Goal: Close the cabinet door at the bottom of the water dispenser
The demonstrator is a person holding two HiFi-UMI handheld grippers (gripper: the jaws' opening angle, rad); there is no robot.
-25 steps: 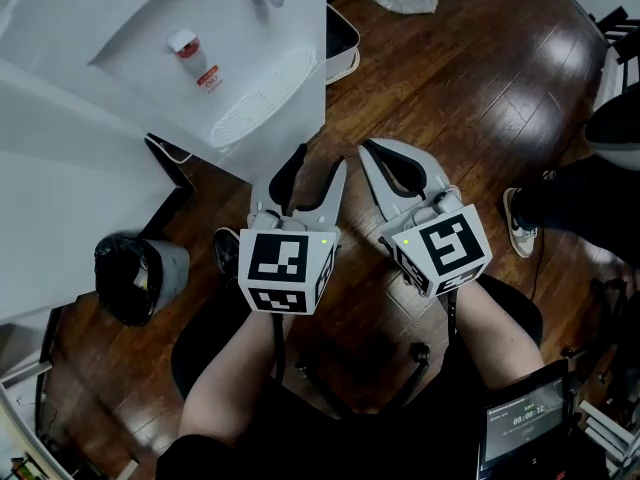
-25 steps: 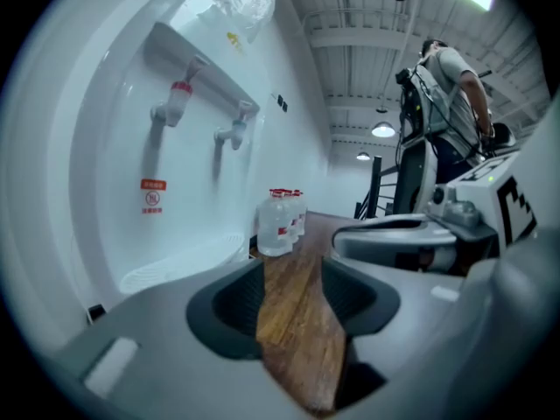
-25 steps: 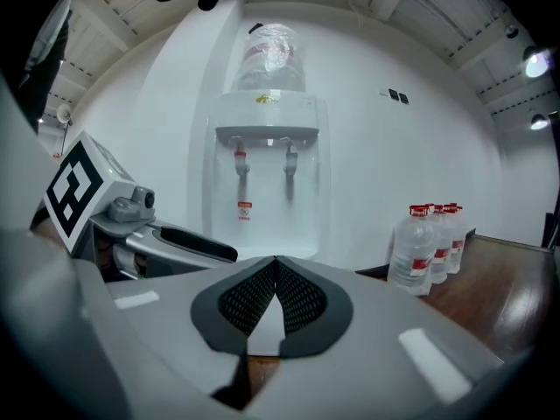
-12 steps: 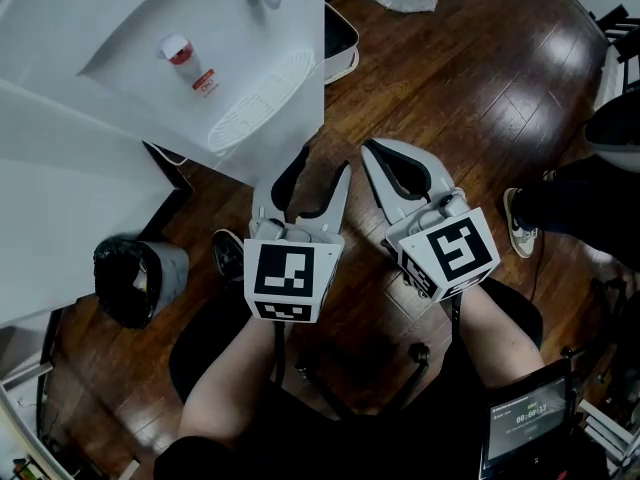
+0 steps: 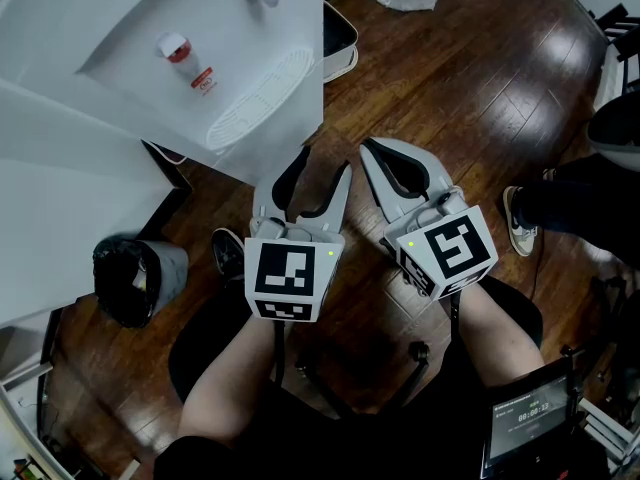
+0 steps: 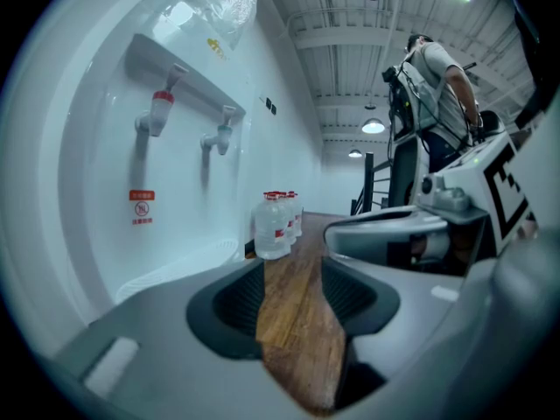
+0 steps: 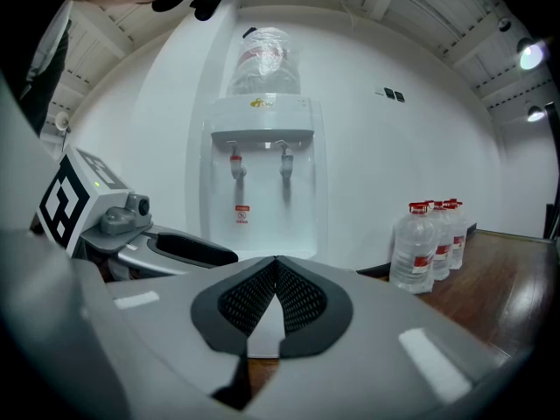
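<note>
Left gripper view: left gripper point(image 6: 293, 287) jaws slightly apart, empty; water dispenser point(image 6: 175, 147) close ahead-left, so probably nearer. Right gripper point(image 7: 276, 262), shut on nothing, faces it squarely. The cabinet door sits hidden below both jaws.

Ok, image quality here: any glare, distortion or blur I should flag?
Head view: sharp, glare streaks on the floor, dispenser top nearly blown out white. Left gripper view: heavy fisheye, dark corners, a ceiling lamp flaring. Right gripper view: same fisheye, second lamp flaring top right, bottles crisp.
</note>
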